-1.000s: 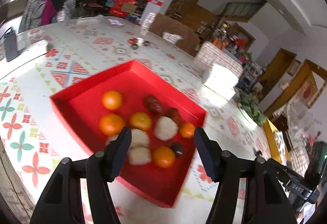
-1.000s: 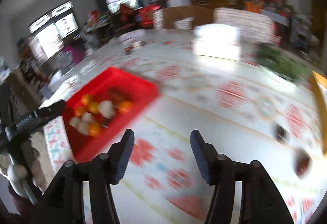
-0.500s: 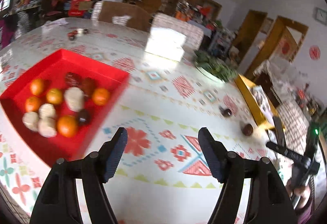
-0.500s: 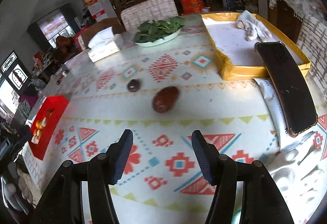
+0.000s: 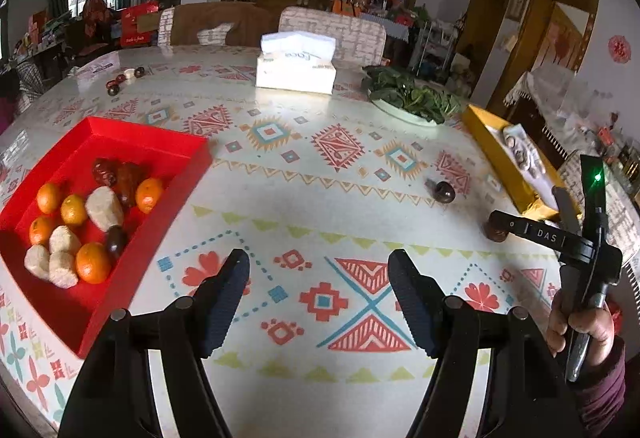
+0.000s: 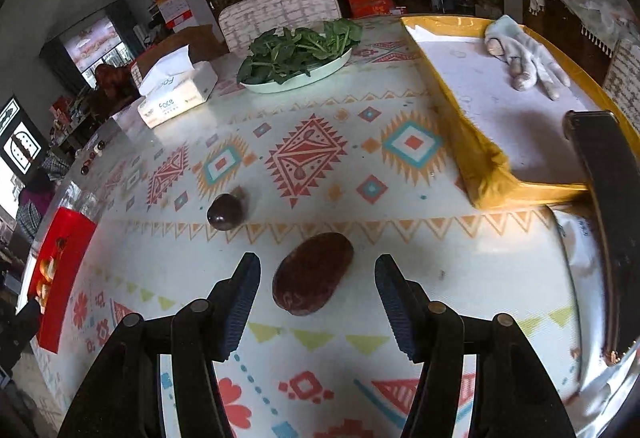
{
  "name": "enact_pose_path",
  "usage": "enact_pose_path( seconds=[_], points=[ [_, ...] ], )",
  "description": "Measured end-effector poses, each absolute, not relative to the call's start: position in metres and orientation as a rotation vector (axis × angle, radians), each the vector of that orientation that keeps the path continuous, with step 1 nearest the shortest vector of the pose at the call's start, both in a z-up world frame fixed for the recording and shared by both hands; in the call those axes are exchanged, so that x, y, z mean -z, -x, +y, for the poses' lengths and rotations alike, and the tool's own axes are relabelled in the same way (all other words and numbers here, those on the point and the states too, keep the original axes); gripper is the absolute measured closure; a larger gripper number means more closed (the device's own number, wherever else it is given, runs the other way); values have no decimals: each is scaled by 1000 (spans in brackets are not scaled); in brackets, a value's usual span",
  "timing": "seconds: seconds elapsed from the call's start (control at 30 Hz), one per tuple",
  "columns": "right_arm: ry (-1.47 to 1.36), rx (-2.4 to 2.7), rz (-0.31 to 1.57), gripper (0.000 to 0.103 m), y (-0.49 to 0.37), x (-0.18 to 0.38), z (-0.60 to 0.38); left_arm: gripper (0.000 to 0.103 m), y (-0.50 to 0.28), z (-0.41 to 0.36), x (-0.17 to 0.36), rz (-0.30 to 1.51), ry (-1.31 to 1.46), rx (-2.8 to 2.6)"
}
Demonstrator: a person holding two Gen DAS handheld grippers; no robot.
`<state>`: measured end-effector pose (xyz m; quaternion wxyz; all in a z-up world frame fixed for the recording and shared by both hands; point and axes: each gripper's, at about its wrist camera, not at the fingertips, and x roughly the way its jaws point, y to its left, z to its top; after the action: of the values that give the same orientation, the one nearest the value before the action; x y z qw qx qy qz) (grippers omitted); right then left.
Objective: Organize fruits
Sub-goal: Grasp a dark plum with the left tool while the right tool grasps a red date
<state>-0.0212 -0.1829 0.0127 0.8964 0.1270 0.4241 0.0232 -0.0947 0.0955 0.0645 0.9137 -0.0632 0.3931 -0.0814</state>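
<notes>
A red tray (image 5: pixel 132 137) at the table's left holds several oranges (image 5: pixel 93 262), pale peeled fruits (image 5: pixel 105 207) and dark red fruits (image 5: pixel 120 174). My left gripper (image 5: pixel 318 294) is open and empty above the bare patterned tablecloth, right of the tray. My right gripper (image 6: pixel 316 298) is open, its jaws on either side of a large brown-red fruit (image 6: pixel 312 278) lying on the table, not touching it. A small dark round fruit (image 6: pixel 225 212) lies just beyond, also seen in the left wrist view (image 5: pixel 444 192). The red tray shows far left in the right wrist view (image 6: pixel 60 238).
A yellow-rimmed tray (image 6: pixel 480 158) with a glove and a black phone (image 6: pixel 608 174) sits at the right. A plate of greens (image 6: pixel 296 50) and a tissue box (image 6: pixel 176 94) stand at the back. Small dark fruits (image 5: pixel 120 82) lie far left.
My left gripper has swung right, away from over the tray. My right gripper has moved forward and down until the brown-red fruit lies between its jaws.
</notes>
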Motion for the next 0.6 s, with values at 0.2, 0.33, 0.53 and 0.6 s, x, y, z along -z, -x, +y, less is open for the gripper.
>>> enact_pose_path(
  seconds=[0.2, 0.33, 0.53, 0.6],
  points=[
    [-202, -43, 888, 38, 13, -7, -174, 32, 64, 63, -65, 819, 71, 211],
    [-161, -9, 879, 49, 12, -6, -170, 32, 31, 35, -58, 846, 67, 255],
    [-147, -20, 867, 66, 17, -6, -168, 32, -10, -15, -39, 883, 42, 349],
    [-147, -18, 861, 66, 19, -7, -170, 33, -20, -33, -30, 899, 6, 360]
  ],
)
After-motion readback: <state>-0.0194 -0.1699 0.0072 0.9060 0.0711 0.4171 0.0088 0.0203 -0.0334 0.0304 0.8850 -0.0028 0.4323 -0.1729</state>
